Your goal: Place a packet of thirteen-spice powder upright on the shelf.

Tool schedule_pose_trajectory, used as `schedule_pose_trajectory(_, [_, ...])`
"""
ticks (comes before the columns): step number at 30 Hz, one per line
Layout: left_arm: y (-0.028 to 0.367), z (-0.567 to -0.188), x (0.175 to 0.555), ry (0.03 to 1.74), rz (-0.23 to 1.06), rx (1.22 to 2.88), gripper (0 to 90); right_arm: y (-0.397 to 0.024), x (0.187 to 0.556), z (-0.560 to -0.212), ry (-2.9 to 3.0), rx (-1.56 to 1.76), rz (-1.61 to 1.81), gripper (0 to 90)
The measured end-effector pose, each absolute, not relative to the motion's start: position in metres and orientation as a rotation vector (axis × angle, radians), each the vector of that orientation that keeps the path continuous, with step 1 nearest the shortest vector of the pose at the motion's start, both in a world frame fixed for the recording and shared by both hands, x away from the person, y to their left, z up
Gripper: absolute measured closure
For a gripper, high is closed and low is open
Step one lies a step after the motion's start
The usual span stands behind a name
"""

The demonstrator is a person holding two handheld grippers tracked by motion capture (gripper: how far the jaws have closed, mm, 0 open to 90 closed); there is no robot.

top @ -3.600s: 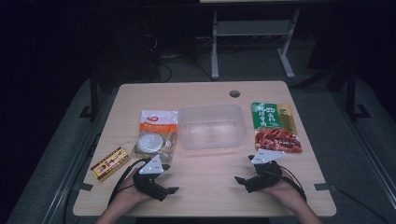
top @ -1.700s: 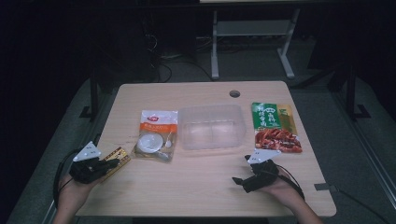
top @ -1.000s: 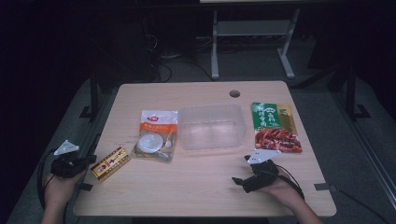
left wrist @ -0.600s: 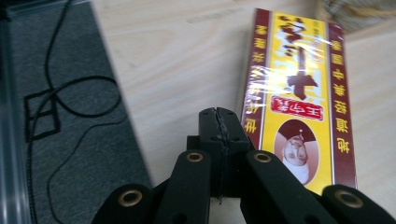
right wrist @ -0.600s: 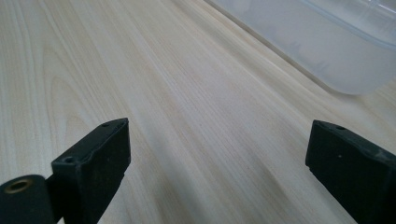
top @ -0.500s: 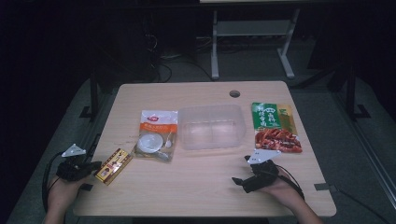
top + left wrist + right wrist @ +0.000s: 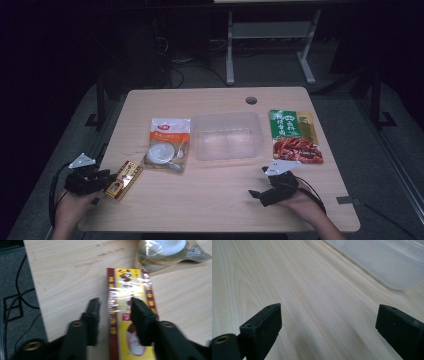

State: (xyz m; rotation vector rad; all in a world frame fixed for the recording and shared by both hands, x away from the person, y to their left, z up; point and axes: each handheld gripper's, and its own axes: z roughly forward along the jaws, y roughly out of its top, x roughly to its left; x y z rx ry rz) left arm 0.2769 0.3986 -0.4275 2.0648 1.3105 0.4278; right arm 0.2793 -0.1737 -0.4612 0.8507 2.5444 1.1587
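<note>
A yellow and red wrapped packet (image 7: 124, 180) lies flat near the table's left front edge. My left gripper (image 7: 110, 178) reaches it from the left, and its jaws have just been opening. In the left gripper view the left gripper (image 7: 115, 301) straddles the packet's (image 7: 130, 290) near end, one jaw beside its left edge, the other over its top; neither pad presses on it. My right gripper (image 7: 258, 182) rests on the table at the front right. In the right gripper view the right gripper (image 7: 330, 308) stands wide open over bare wood.
A clear plastic tub (image 7: 227, 135) sits mid-table, its corner also in the right gripper view (image 7: 387, 262). A white and orange pouch (image 7: 167, 145) lies to its left, and a green and red food pouch (image 7: 294, 136) to its right. The wooden table (image 7: 210, 205) ends just left of the packet.
The left hand has come in from beyond the table's left edge, rightward to the packet, and its jaws have parted. The right hand has stayed put.
</note>
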Motion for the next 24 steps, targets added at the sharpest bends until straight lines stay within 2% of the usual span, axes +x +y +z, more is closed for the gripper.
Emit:
schedule_pose_trajectory(2, [0.393, -0.426, 0.276, 1.316, 0.427, 2.057, 45.0, -0.174, 0.279, -0.461, 2.543, 0.856, 1.160, 6.4])
schedule_pose_trajectory(3, [0.390, -0.427, 0.277, 1.319, 0.405, 2.062, 45.0, -0.174, 0.279, -0.461, 2.543, 0.856, 1.160, 6.4])
schedule_pose_trajectory(5, [0.383, -0.432, 0.279, 1.318, 0.396, 2.080, 30.3, -0.174, 0.279, -0.461, 2.544, 0.850, 1.159, 6.3])
schedule_pose_trajectory(7, [0.378, -0.435, 0.281, 1.314, 0.382, 2.104, 27.3, -0.174, 0.279, -0.461, 2.547, 0.850, 1.157, 6.4])
schedule_pose_trajectory(24, [0.370, -0.450, 0.284, 1.326, 0.343, 2.241, 25.7, -0.174, 0.279, -0.461, 2.547, 0.850, 1.154, 6.3])
